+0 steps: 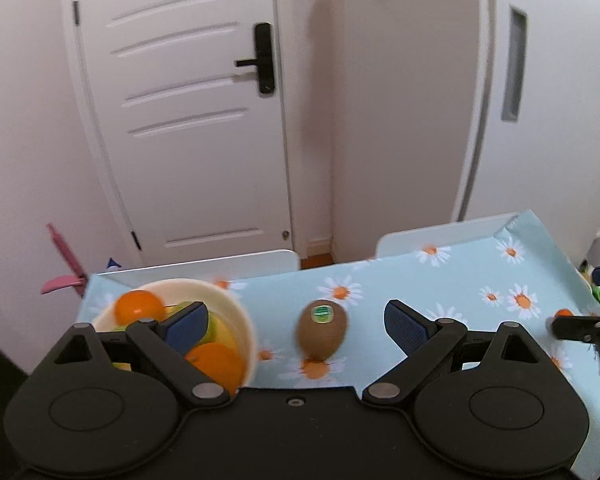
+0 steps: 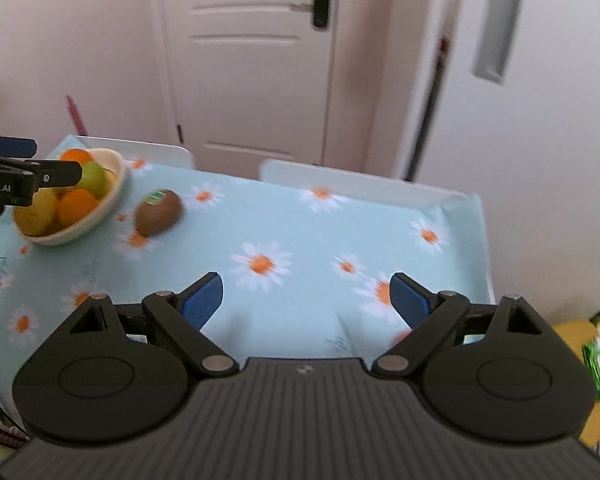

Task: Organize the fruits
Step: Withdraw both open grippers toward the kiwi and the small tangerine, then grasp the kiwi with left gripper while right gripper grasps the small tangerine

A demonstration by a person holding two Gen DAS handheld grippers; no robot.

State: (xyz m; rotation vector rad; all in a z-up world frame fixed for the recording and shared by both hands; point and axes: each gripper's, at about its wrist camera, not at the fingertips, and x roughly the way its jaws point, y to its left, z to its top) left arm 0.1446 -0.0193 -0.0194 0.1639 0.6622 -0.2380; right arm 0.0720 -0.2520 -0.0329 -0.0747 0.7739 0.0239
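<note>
Kiwi between spread fingers of left gripper, untouched.

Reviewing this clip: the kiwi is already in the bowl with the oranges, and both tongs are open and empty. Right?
Not quite. The kiwi lies on the tablecloth beside the bowl, not in it, as the right wrist view shows. The left tongs and right tongs are open and empty.
</note>
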